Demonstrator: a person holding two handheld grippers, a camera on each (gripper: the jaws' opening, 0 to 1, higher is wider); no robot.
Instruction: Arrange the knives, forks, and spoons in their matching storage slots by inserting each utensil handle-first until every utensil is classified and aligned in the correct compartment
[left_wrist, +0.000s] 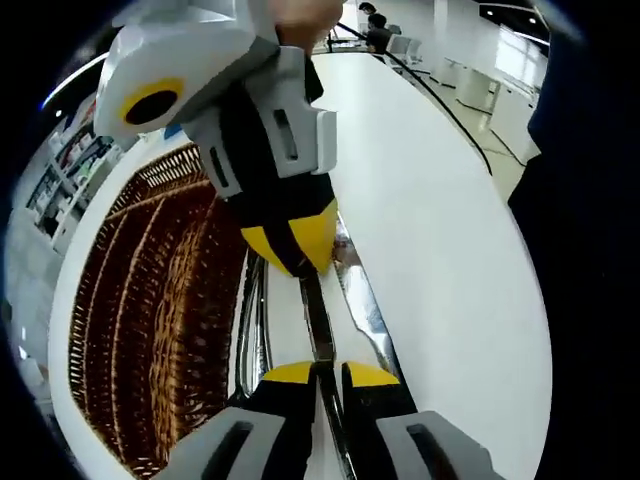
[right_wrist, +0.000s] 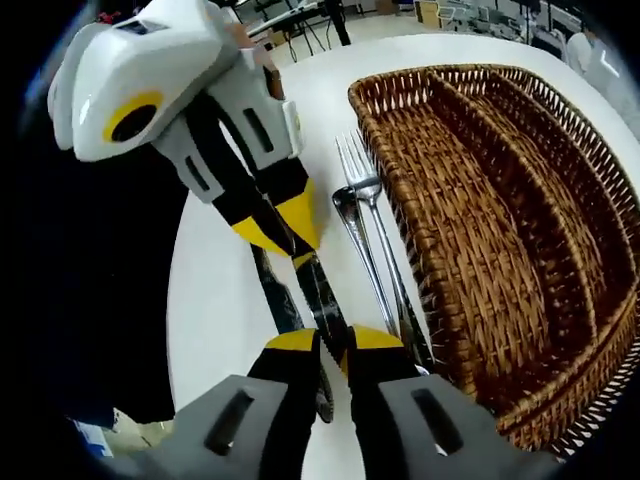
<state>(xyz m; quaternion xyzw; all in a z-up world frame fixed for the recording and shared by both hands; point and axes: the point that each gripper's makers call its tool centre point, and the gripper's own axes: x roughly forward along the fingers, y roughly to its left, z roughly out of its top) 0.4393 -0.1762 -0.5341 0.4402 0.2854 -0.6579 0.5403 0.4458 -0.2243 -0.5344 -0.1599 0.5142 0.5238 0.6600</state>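
Gripping a knife (right_wrist: 322, 295) from opposite ends, both grippers meet over the white table (right_wrist: 215, 290). In the right gripper view the right gripper (right_wrist: 334, 352) has its yellow tips pinched on one end of the knife, a dark, narrow piece with a toothed edge showing below the left tip. The left gripper (right_wrist: 287, 232) comes in from the upper left with its yellow tips closed on the other end of the same knife, so the knife runs straight between the two.

In the left gripper view the same hold shows from the other side: the left gripper (left_wrist: 330, 372) is clamped on the knife (left_wrist: 316, 315) at the bottom, and the right gripper (left_wrist: 297, 245) pinches its far end.

Just beside the knife, between it and the basket, lie a fork (right_wrist: 372, 225) with its prongs pointing toward the far table edge and a spoon (right_wrist: 352, 225) close against it; both are shiny metal and touch or nearly touch each other. Another dark utensil (right_wrist: 275, 295) lies on the table under the left gripper, its kind unclear.

The brown wicker basket (right_wrist: 480, 200) sits along the cutlery, split lengthwise into long slots by woven walls; the slots hold nothing visible.

Farther off, at the far table edge, stand chairs (left_wrist: 400, 45) and seated people (left_wrist: 378, 30).
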